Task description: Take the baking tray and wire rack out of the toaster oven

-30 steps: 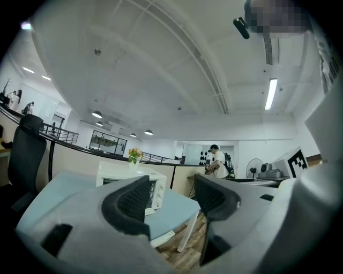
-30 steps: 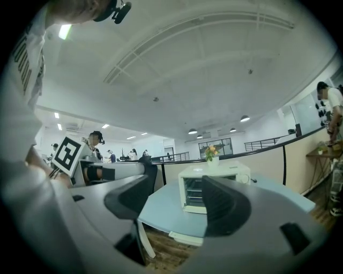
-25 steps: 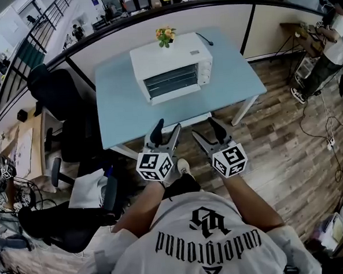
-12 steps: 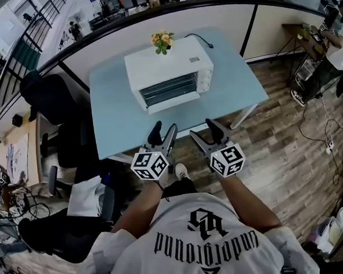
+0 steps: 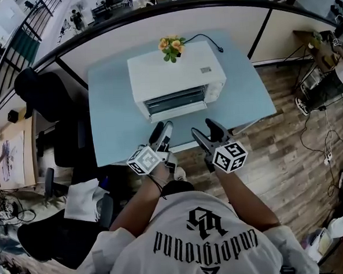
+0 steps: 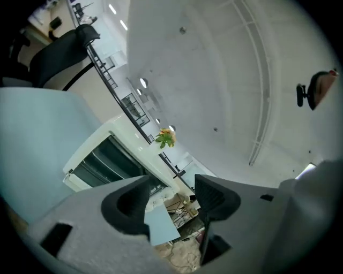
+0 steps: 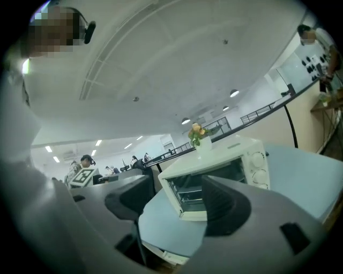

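Note:
A white toaster oven [image 5: 177,80] stands on the pale blue table [image 5: 112,122], its dark glass front facing me and looking closed. Through the glass, shelves show dimly inside the oven [image 7: 213,172]; I cannot tell tray from rack. A small vase of flowers [image 5: 171,46] sits on the oven's top. My left gripper [image 5: 162,130] hovers over the table's near edge in front of the oven, open and empty. My right gripper [image 5: 205,130] is beside it, also open and empty. The oven [image 6: 110,159] lies ahead of the left gripper [image 6: 171,187]; the right gripper [image 7: 177,193] points at it too.
A black office chair [image 5: 41,92] stands left of the table, and a curved partition [image 5: 124,32] runs behind it. A black cable [image 5: 205,39] trails off the oven's back. Another chair with papers [image 5: 82,198] is near my left. Wood floor [image 5: 288,144] lies to the right.
Both grippers have come forward towards the table's edge and the oven. The left gripper has rolled, its marker cube now turned sideways. The oven looks nearer.

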